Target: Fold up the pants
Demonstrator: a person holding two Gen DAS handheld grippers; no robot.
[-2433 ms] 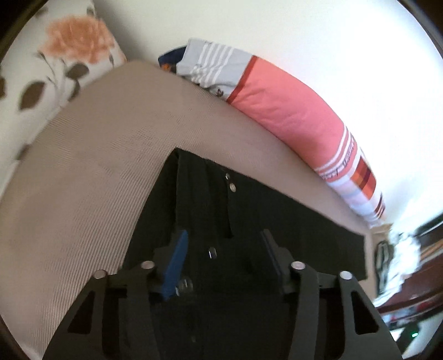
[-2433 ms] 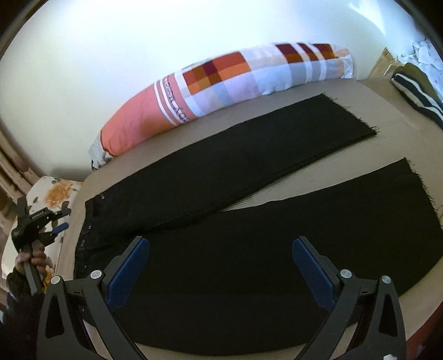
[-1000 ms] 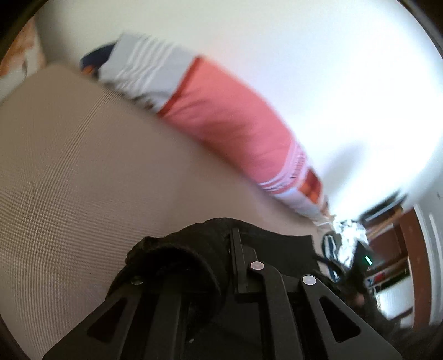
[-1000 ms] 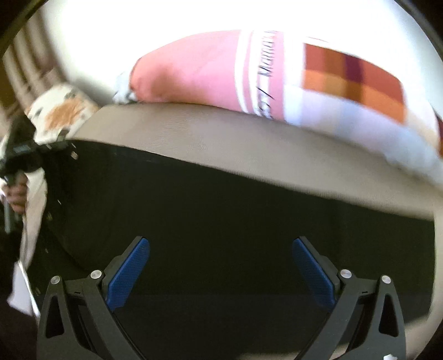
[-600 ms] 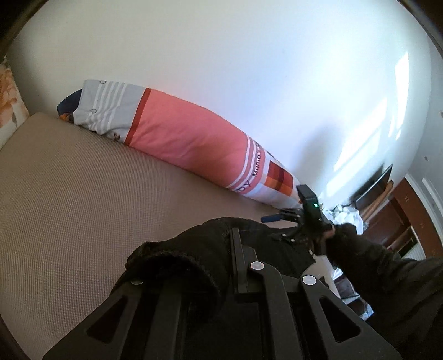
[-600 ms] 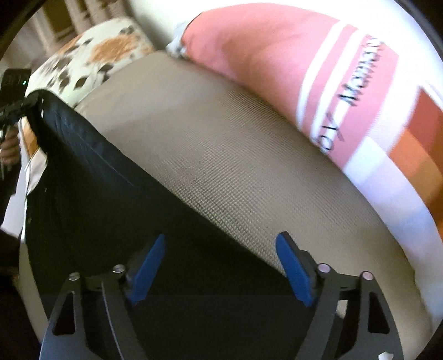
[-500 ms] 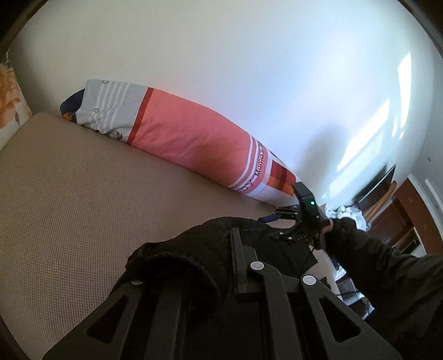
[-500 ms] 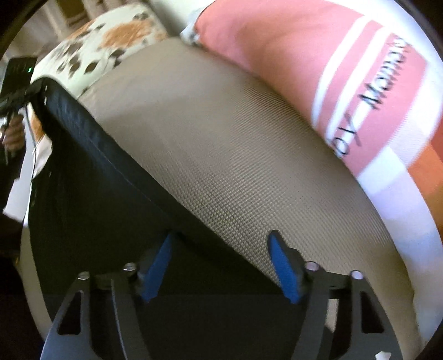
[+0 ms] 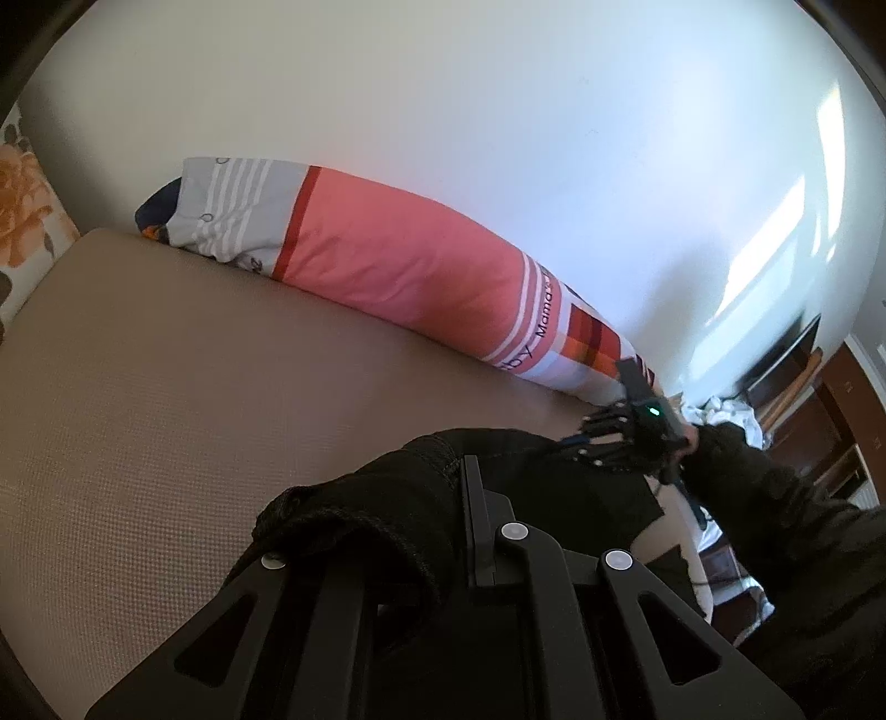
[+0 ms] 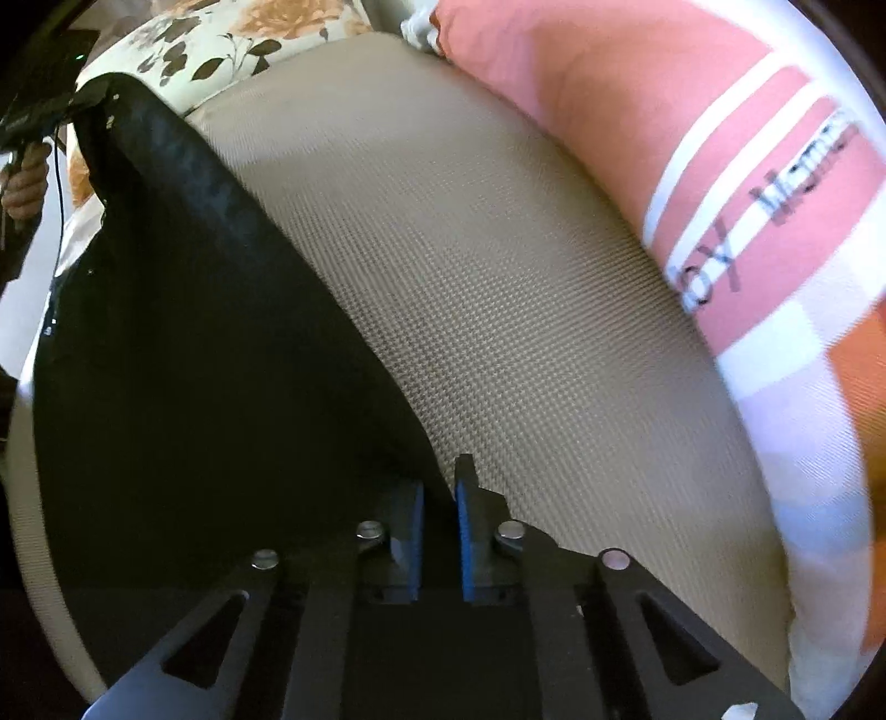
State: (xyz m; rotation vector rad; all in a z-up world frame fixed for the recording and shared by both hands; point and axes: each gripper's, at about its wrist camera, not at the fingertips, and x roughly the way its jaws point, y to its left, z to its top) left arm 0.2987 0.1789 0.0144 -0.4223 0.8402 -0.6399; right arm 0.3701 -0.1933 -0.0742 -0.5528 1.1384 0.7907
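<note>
The black pants (image 10: 183, 343) are lifted off the tan mattress (image 10: 498, 288). My right gripper (image 10: 439, 515) is shut on the pants' edge, blue pads pinching the cloth. My left gripper (image 9: 443, 498) is shut on a bunched waistband part of the pants (image 9: 376, 509), which drapes over its fingers. In the left wrist view the right gripper (image 9: 620, 437) shows far off, holding the stretched cloth. In the right wrist view the left gripper (image 10: 44, 111) shows at the upper left, holding the pants' far end.
A long pink, striped and checked bolster pillow (image 9: 398, 277) lies along the white wall at the mattress's back edge. A floral pillow (image 10: 221, 39) sits at the head end. Wooden furniture and piled cloth (image 9: 720, 410) stand beyond the bed's far end.
The right gripper has closed from open onto the pants' edge. The left gripper went from open over the flat waistband to shut on it and lifted it.
</note>
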